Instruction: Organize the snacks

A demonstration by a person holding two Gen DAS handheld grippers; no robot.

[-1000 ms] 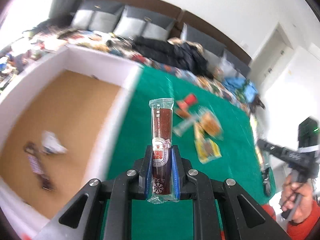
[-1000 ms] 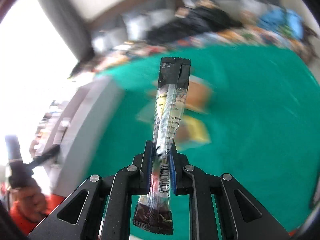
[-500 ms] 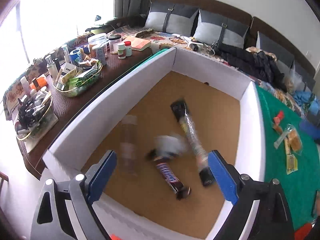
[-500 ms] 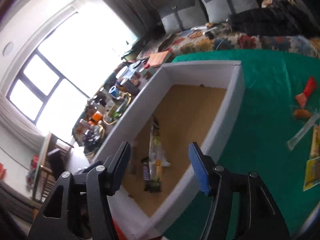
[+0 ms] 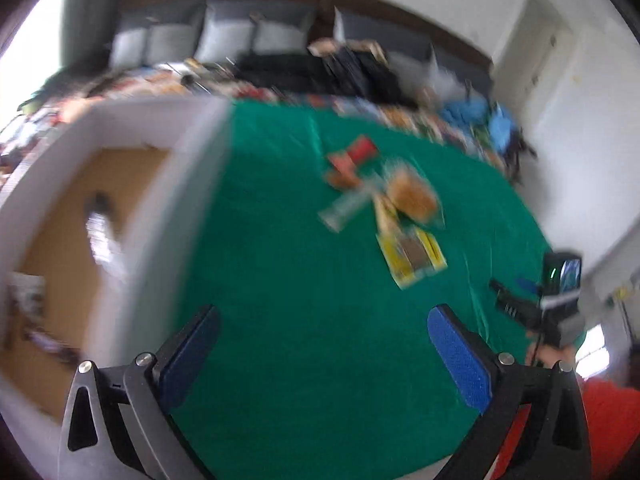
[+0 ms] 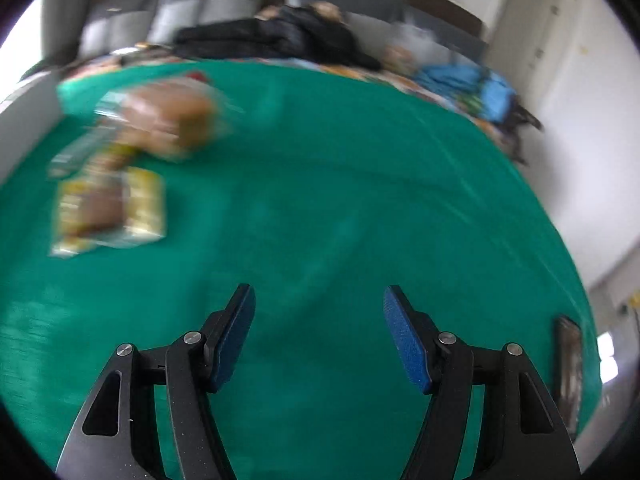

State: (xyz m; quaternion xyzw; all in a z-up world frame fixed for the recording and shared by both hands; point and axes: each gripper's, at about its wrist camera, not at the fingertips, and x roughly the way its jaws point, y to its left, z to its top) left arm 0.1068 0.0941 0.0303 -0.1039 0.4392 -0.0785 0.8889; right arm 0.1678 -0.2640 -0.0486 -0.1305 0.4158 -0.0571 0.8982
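Left wrist view: the left gripper point(image 5: 320, 344) has its jaws opening wide, nothing between them, over the green worktop point(image 5: 304, 280). The snacks point(image 5: 384, 208) lie in a blurred cluster ahead and slightly right, well apart from it; a yellow packet point(image 5: 412, 256) lies nearest, its long axis running away from the camera. A white box point(image 5: 188, 184) stands to the left.

Right wrist view: the right gripper point(image 6: 320, 320) stands apart and empty. The yellow packet point(image 6: 108, 208) lies far left ahead, blurred.

Green cloth point(image 6: 320, 208) bare ahead; snack pile point(image 6: 132, 152) left (blurred), box wall point(image 5: 180, 200) beyond.
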